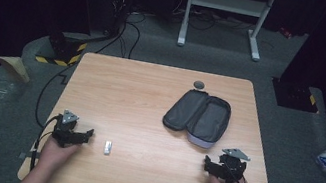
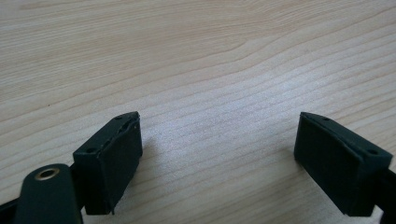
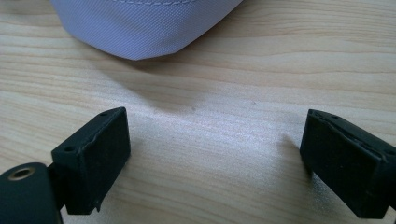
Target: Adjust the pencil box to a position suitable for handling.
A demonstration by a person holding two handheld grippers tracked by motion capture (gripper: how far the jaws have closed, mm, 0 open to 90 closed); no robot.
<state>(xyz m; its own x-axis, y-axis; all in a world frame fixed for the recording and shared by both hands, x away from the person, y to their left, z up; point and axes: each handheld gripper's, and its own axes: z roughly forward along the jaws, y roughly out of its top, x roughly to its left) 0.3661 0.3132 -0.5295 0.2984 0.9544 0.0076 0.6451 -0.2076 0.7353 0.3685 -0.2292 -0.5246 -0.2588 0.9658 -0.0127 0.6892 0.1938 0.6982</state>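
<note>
We see our left gripper [image 1: 85,134] wide, empty, near a small white block [image 1: 108,147] too blurred to identify, right gripper [image 1: 211,165] wide, empty, pouch [image 3: 144,23] cut off ahead.

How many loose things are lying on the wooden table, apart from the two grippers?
3: an open grey fabric zip case right of centre, a small white rectangular block near the front left, and a small round grey disc at the far edge. Anything inside the case may be hidden.
</note>
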